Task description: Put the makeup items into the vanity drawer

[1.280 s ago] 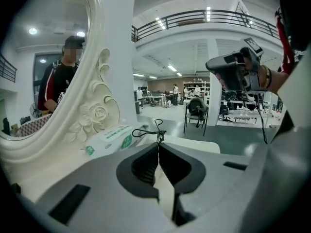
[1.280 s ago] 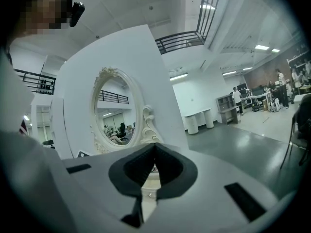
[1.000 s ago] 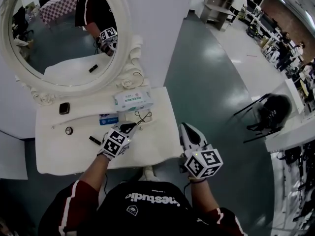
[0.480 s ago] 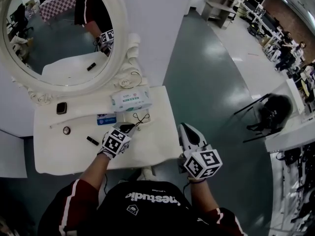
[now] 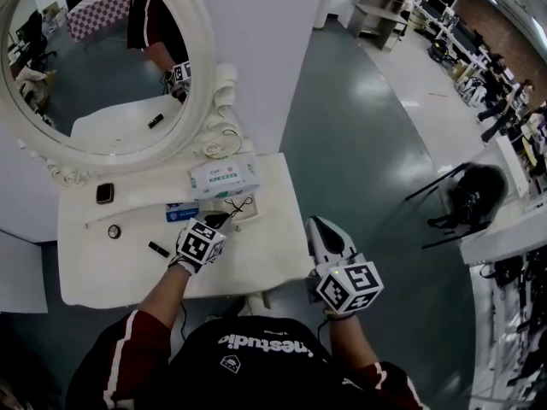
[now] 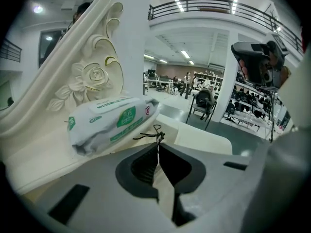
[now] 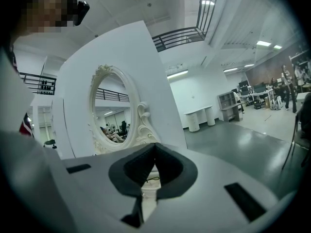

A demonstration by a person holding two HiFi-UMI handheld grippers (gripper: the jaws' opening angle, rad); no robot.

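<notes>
Currently clenched: left tool (image 5: 220, 220), pinching thin black cord loop (image 5: 244, 203) at its tips, low over white worktop (image 5: 111, 276), just in front of white-and-green wipes pack (image 5: 224, 178). Right tool (image 5: 318, 226) clenched empty, off worktop's right edge.

An open lab hall: glossy floor (image 5: 359, 135), distant desks (image 5: 382, 15), a staged vanity (image 5: 111, 273).

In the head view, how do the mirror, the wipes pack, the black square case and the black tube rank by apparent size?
1. mirror, by far the largest
2. wipes pack
3. black square case and black tube: both tiny, too alike to rank
</notes>
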